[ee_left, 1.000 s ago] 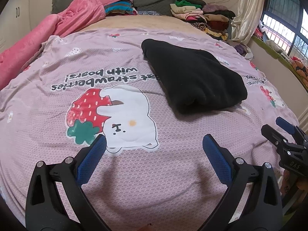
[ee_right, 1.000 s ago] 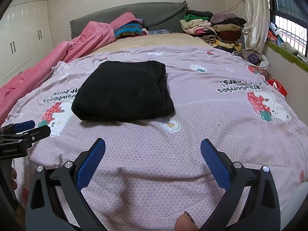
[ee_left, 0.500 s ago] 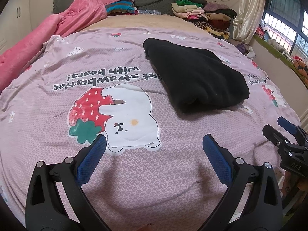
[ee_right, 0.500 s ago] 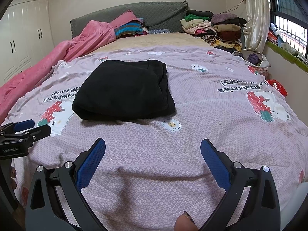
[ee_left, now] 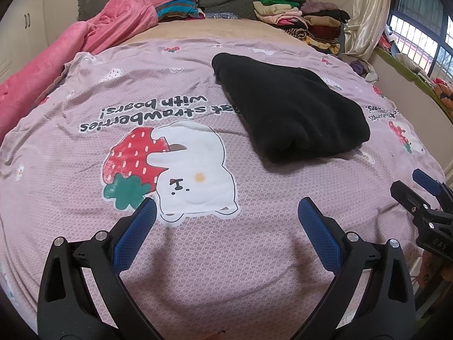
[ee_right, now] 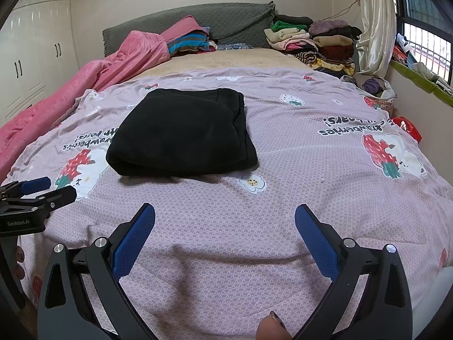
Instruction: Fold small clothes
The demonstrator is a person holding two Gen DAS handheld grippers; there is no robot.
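A black garment (ee_left: 286, 104) (ee_right: 184, 136) lies folded into a thick rectangle on the pink strawberry-and-bear bedsheet (ee_left: 85, 147) (ee_right: 311, 170). My left gripper (ee_left: 226, 206) hovers open over the sheet near the bed's front edge, well short and left of the garment, with nothing between its blue pads. Just as empty, my right gripper (ee_right: 225, 212) stands open near the front edge, below and right of the garment. Each gripper shows at the edge of the other's view: the right gripper (ee_left: 419, 189) and the left gripper (ee_right: 42, 189).
A pink quilt (ee_left: 85, 45) (ee_right: 85, 85) runs along the bed's left side. Stacks of folded clothes (ee_left: 297, 19) (ee_right: 311, 39) sit at the head of the bed by the grey headboard (ee_right: 198, 22). A curtain and window (ee_right: 410, 28) are on the right, white wardrobes (ee_right: 34, 56) on the left.
Both grippers stay open and nearly still. The left wrist view has drifted slightly, so the garment sits a little higher and further right.
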